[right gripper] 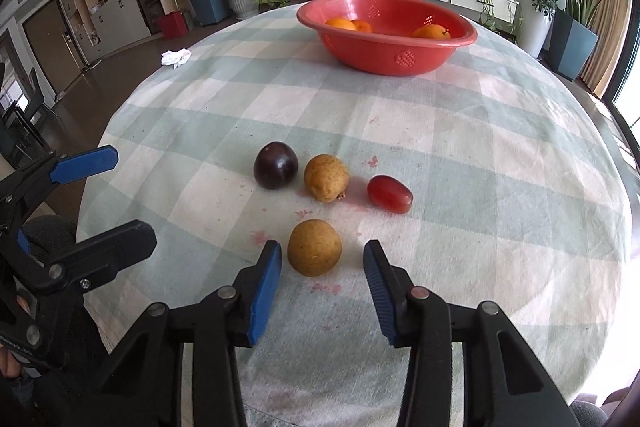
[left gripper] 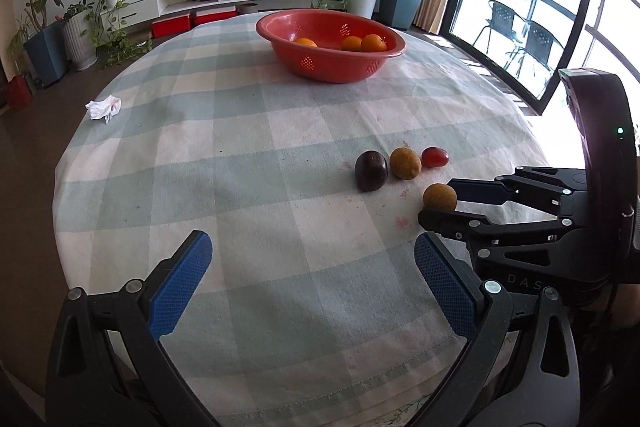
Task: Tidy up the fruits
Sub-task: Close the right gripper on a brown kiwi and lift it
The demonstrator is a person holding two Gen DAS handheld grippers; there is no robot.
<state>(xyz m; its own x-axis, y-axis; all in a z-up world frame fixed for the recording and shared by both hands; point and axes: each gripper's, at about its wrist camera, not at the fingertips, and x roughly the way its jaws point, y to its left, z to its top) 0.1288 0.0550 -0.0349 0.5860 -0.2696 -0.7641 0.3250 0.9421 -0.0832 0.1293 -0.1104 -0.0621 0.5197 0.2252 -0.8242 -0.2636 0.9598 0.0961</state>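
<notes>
Four loose fruits lie on the checked tablecloth [right gripper: 480,131]. A dark purple plum [right gripper: 275,165], a tan fruit [right gripper: 326,177] and a red grape-like fruit [right gripper: 389,193] form a row. A second tan round fruit [right gripper: 314,247] sits nearest, between the fingertips of my open right gripper [right gripper: 323,255], untouched. The same fruit [left gripper: 440,197] shows in the left wrist view between the right gripper's fingers [left gripper: 476,191]. My left gripper [left gripper: 312,247] is open and empty over bare cloth. A red basket [right gripper: 386,31] with three oranges [right gripper: 431,32] stands at the far side.
A crumpled white tissue [left gripper: 103,108] lies at the table's far left edge. Pink stains mark the cloth near the fruits. Potted plants, a TV cabinet and a glass door surround the round table.
</notes>
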